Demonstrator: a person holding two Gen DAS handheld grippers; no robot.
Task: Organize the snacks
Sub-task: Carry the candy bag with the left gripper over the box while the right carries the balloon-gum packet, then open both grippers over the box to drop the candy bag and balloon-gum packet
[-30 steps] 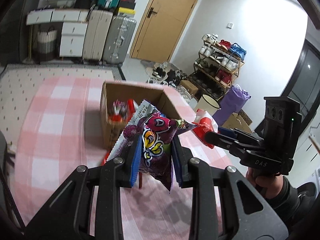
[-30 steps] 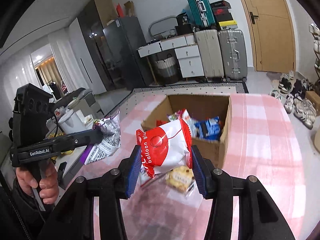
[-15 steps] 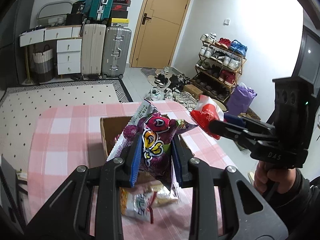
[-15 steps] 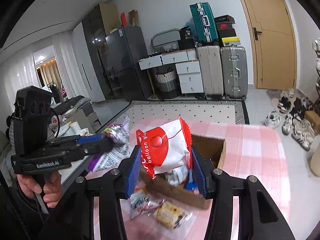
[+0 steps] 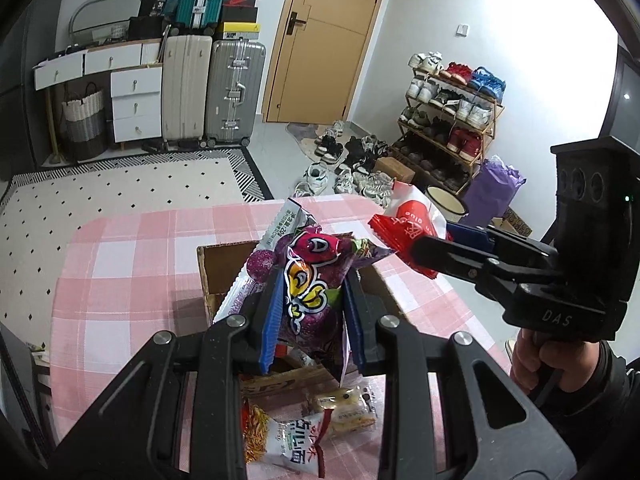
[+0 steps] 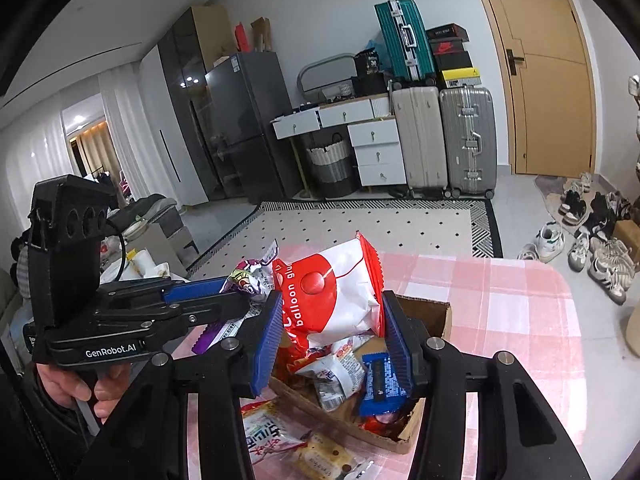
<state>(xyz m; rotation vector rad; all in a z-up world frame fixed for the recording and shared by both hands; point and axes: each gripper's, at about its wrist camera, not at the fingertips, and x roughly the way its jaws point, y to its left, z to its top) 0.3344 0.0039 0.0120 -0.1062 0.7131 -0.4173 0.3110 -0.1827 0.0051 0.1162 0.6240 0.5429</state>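
Note:
My left gripper is shut on a purple snack bag and holds it above the open cardboard box. My right gripper is shut on a red and white snack bag, also held above the box. Each gripper shows in the other's view: the right one with its red bag, the left one with its purple bag. The box holds several snack packets, among them a blue one.
Loose snack packets lie on the pink checked tablecloth in front of the box; they also show in the right wrist view. Beyond the table are a rug, suitcases, a shoe rack and a door.
Both grippers have risen with their bags still held. The box and the loose packets now sit lower in both views and more of the room shows.

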